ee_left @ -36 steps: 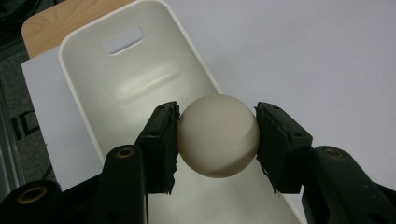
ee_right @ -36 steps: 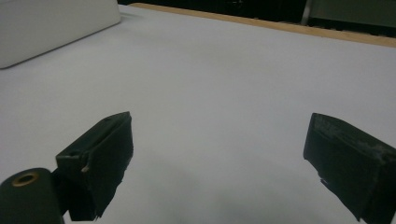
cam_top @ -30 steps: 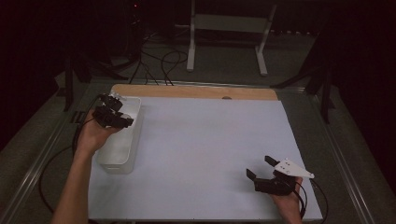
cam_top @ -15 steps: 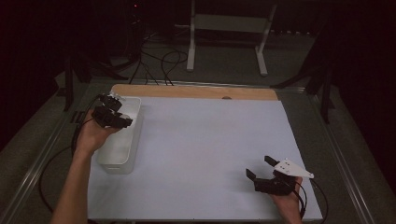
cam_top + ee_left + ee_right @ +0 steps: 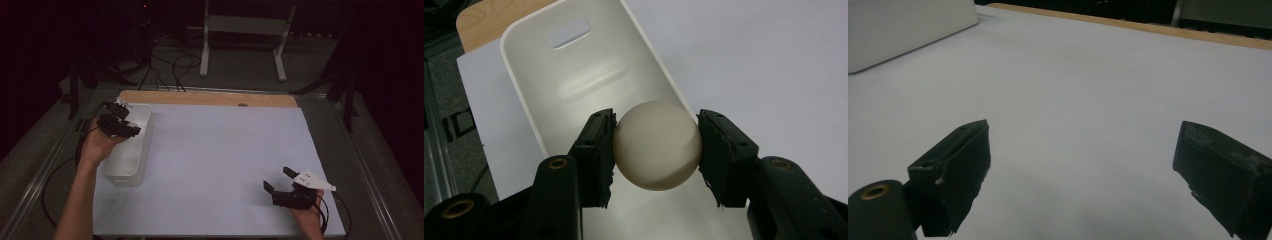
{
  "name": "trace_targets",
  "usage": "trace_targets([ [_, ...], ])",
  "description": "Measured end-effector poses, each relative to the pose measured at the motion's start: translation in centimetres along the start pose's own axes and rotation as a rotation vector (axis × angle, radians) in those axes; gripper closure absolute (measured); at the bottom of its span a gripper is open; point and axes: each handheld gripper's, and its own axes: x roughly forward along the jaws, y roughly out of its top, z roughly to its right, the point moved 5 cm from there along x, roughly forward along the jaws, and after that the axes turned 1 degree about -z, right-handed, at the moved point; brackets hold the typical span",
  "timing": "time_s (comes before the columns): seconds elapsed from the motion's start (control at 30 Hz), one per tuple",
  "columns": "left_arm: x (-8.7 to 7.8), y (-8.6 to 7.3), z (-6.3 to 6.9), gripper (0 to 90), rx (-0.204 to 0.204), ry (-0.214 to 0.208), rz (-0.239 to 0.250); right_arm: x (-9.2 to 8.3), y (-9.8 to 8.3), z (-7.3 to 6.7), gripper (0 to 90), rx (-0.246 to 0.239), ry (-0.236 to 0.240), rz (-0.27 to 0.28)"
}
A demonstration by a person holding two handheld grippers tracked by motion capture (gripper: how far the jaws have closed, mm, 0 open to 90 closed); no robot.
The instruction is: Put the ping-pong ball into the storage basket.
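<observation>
A cream-white ball (image 5: 657,145) sits clamped between the two black jaws of my left gripper (image 5: 655,150), which is shut on it. That gripper (image 5: 120,121) hovers over the white oblong bin (image 5: 140,150) at the table's left side, and the bin's empty floor (image 5: 589,75) lies right under the ball. My right gripper (image 5: 280,181) rests low near the front right of the white table sheet, open, its jaws spread wide with only bare sheet between them (image 5: 1080,165).
The white sheet (image 5: 225,145) covers most of the table, with a wooden strip (image 5: 210,98) along its far edge. The bin's side (image 5: 903,30) lies far off in the right gripper view. Cables and a metal stand (image 5: 245,30) are on the dark floor beyond.
</observation>
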Motion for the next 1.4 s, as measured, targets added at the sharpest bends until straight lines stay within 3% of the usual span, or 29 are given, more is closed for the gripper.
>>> trace_targets([
  [0.63, 0.1, -0.5, -0.6, 51.0, -0.008, 0.022, -0.011, 0.0, 0.0, 0.0, 7.9, -0.002, 0.002, -0.003],
  [1.1, 0.3, -0.6, -0.5, 50.4, -0.007, 0.014, -0.021, 0.0, 0.0, 0.0, 7.9, 0.000, 0.001, -0.001],
  [1.13, 0.3, -0.7, -0.5, 48.2, -0.017, 0.015, -0.022, 0.0, 0.0, 0.0, 7.9, 0.000, 0.001, -0.001],
  [1.27, 0.8, -0.7, -0.6, 14.9, -0.042, 0.055, -0.044, 0.0, 0.0, 0.0, 7.9, -0.001, 0.001, -0.001],
  [1.4, 1.0, -0.8, -0.9, 1.2, -0.056, 0.074, -0.057, 0.0, 0.0, -0.1, 8.0, -0.001, 0.002, -0.001],
])
